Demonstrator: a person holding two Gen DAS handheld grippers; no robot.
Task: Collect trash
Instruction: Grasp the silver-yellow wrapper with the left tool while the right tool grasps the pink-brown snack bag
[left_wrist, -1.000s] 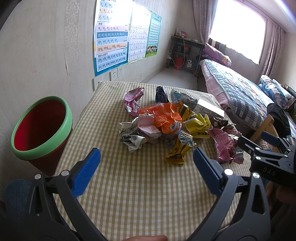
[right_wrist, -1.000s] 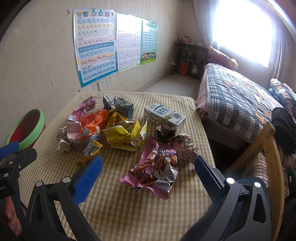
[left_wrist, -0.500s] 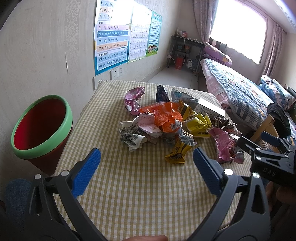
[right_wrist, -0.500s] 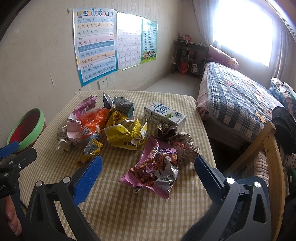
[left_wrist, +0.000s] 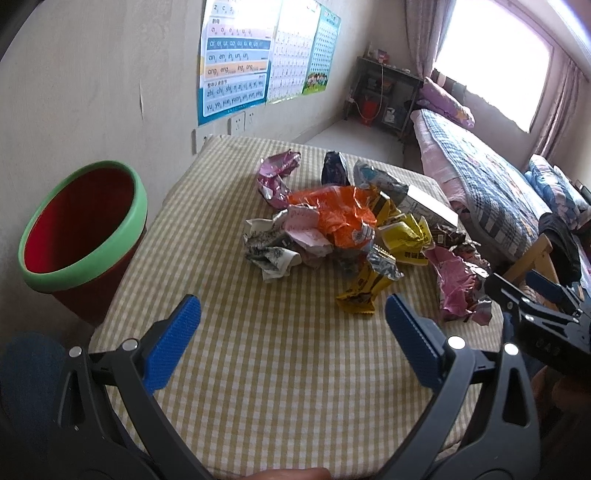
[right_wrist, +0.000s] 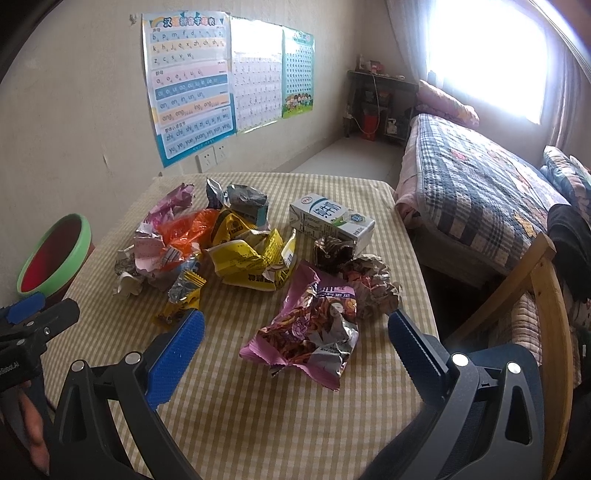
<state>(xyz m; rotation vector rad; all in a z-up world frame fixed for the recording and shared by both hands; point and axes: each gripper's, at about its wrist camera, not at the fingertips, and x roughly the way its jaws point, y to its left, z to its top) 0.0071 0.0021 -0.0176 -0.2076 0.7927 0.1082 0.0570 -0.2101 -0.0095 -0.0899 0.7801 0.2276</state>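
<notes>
Nothing has shifted: both wide-open, empty jaws hover, the right gripper (right_wrist: 293, 338) nearest the crumpled pink snack bag (right_wrist: 308, 326) at twelve o'clock, lying lengthwise away.

Your table (left_wrist: 229, 206) wears a yellow-and-white checked cloth. At the left edge of the frame the bin (left_wrist: 83, 236) is red with a green rim. In the middle lie an orange bag (left_wrist: 340, 214), a yellow wrapper (right_wrist: 251, 262) and a pink snack bag (right_wrist: 314, 332). The bed (right_wrist: 476, 188) at right has blue plaid.
</notes>
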